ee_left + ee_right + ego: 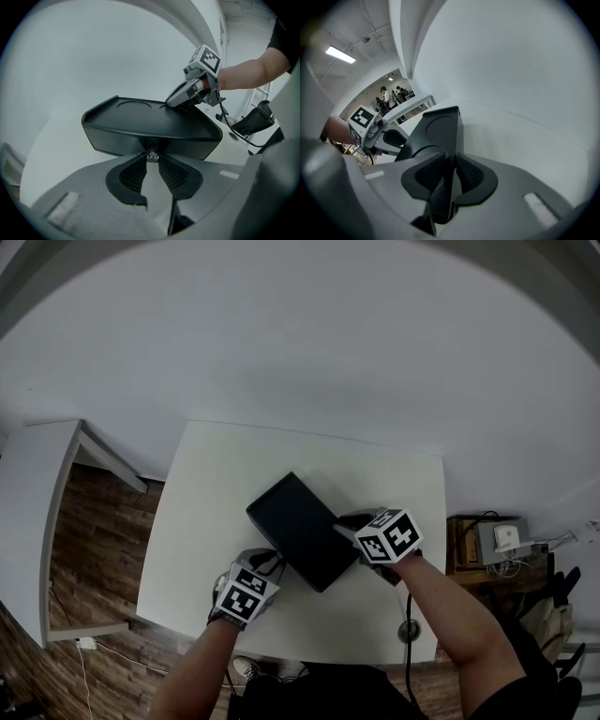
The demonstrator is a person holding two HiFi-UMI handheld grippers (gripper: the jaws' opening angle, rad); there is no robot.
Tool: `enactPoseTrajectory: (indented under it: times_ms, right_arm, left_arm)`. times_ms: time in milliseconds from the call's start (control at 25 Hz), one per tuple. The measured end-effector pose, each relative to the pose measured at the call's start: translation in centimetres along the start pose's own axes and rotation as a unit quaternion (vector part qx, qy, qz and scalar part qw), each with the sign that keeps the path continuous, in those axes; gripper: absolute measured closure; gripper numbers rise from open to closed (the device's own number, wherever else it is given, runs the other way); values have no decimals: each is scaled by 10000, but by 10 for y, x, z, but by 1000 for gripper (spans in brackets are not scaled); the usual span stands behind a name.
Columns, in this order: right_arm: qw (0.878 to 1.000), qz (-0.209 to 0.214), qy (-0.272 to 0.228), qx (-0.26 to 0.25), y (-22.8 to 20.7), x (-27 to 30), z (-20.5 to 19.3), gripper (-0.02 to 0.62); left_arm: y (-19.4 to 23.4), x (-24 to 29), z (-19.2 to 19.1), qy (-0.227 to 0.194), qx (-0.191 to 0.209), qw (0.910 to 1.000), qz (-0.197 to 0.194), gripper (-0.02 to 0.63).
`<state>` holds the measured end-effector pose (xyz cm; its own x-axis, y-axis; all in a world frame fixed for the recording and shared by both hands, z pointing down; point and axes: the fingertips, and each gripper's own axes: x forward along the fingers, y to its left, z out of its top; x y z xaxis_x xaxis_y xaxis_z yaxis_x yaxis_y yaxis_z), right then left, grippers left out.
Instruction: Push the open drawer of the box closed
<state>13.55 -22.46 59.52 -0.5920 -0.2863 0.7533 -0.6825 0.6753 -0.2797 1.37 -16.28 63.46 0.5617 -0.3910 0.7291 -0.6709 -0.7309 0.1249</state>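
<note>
A black box [300,526] lies at an angle in the middle of the white table [206,521]. Its top is a shallow tray [150,119]. The drawer front faces my left gripper [267,565] at the box's near end. In the left gripper view the tips of that gripper [151,157] close on the drawer's small silver knob [151,155]. How far the drawer stands out I cannot tell. My right gripper [345,526] sits at the box's right side. Its pads [468,173] clamp a thin edge of the box [440,124], and its fingers [180,96] rest on the tray's rim.
The table's near edge has a cable hole [406,630] with a black cable through it. A white desk [42,521] stands to the left over wooden floor. Boxes and cables [497,542] lie to the right. People [389,96] stand far off in the room.
</note>
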Motion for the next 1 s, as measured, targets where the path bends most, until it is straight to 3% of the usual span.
enactPoseTrajectory:
  times_ms: [240, 280, 360, 440, 520, 640, 800, 880, 920, 1000]
  right_arm:
    - [10000, -10, 12, 32, -3, -1, 0, 514]
    - [10000, -19, 10, 44, -4, -1, 0, 514]
    - [9999, -64, -5, 82, -5, -1, 0, 514]
    - [9999, -128, -42, 89, -6, -1, 1, 514]
    - [9997, -213, -149, -20, -6, -1, 2, 514]
    - [9987, -348, -369, -47, -7, -3, -1, 515]
    - [9943, -834, -638, -169, -8, -24, 3, 518]
    - [9891, -1086, -984, -135, 0, -44, 12, 550]
    - [9866, -1120, -1182, -24, 8, -55, 15, 592]
    - [9815, -1034, -1587, 292, 30, -73, 20, 592]
  left_arm:
    - [7, -38, -4, -230, -106, 9995, 169, 529]
    - [6, -47, -7, -288, -196, 9993, 128, 592]
    - [0, -68, -12, -448, -496, 9977, -82, 603]
    - [-10, -93, -17, -759, -1149, 9895, -443, 603]
    - [-19, -122, -23, -1211, -2139, 9649, -921, 603]
    - [-30, -166, -47, -1755, -3479, 9095, -1447, 603]
    - [-36, -223, -88, -2230, -4523, 8473, -1664, 603]
    - [-40, -249, -105, -2419, -4757, 8275, -1745, 603]
    - [-42, -259, -112, -2477, -4799, 8226, -1782, 603]
    - [-46, -274, -124, -2546, -4802, 8187, -1854, 603]
